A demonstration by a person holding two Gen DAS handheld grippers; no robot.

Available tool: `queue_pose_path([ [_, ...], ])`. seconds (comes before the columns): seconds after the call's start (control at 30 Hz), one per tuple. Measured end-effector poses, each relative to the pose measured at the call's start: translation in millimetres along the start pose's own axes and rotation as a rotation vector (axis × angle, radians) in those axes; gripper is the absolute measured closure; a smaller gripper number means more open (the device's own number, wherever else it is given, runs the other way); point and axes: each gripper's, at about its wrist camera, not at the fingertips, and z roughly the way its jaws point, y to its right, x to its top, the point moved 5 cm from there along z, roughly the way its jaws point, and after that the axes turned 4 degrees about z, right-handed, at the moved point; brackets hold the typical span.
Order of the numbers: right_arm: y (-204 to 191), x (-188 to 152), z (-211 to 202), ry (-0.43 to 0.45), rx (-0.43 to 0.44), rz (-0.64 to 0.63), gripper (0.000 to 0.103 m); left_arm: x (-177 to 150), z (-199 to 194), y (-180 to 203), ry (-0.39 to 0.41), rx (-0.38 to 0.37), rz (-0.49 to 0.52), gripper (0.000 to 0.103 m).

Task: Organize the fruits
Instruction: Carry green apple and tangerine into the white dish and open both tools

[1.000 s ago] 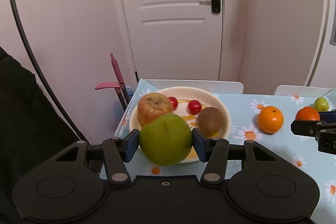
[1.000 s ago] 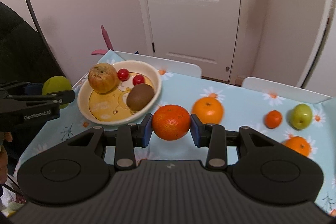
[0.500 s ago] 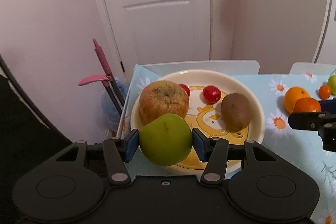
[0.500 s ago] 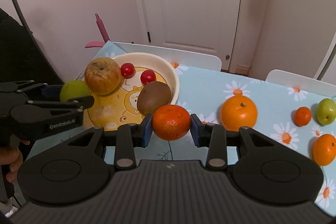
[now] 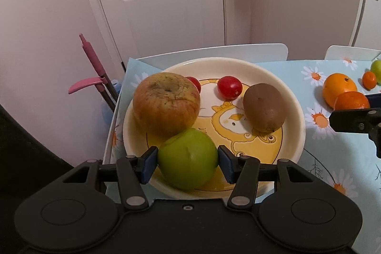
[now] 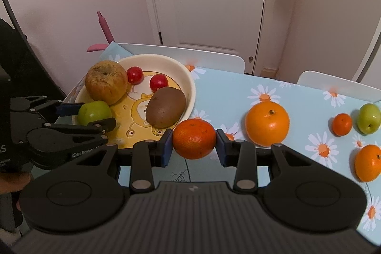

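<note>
My left gripper (image 5: pixel 188 162) is shut on a green apple (image 5: pixel 188 158) and holds it over the near rim of the cream bowl (image 5: pixel 298 116); it also shows in the right wrist view (image 6: pixel 94 112). The bowl holds a brownish apple (image 5: pixel 165 102), a kiwi (image 5: pixel 264 107) and two cherry tomatoes (image 5: pixel 229 87). My right gripper (image 6: pixel 194 145) is shut on an orange tangerine (image 6: pixel 194 138) just right of the bowl (image 6: pixel 188 85), above the tablecloth.
On the blue daisy tablecloth (image 6: pixel 226 97) lie a large orange (image 6: pixel 268 123), a small tangerine (image 6: pixel 342 124), a small green apple (image 6: pixel 369 118) and another orange (image 6: pixel 368 162). White chair backs (image 6: pixel 190 55) stand behind the table. A pink-handled broom (image 5: pixel 92 63) leans at left.
My left gripper has moved forward with the green apple, now over the bowl's near rim. My right gripper has moved left with the tangerine, close to the bowl's right side.
</note>
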Motion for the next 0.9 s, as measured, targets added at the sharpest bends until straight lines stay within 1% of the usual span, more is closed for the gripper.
queue_pose_path([
  [0.03,1,1,-1,0.002,0.005,-0.001,0.051,1,-3,0,0.01,-0.002,-0.002,0.021],
  [0.1,2,4,-3,0.005,0.018,-0.01,0.051,2,-13,0,0.04,0.011,-0.008,0.005],
  [0.17,2,8,-5,0.009,0.03,-0.025,0.051,1,-23,-1,0.052,0.019,-0.017,0.005],
  [0.3,0,15,-8,0.012,0.061,-0.054,0.051,-6,-38,-2,0.036,0.038,-0.045,0.005],
  [0.47,-7,19,-6,0.005,0.099,-0.098,0.051,-17,-53,0,0.031,0.057,-0.055,0.005],
  [0.67,-25,19,5,-0.025,0.153,-0.158,0.051,-23,-67,-6,0.039,0.086,-0.091,0.005],
  [0.9,-54,15,29,-0.058,0.218,-0.228,0.051,-29,-72,-11,0.052,0.103,-0.103,0.005],
])
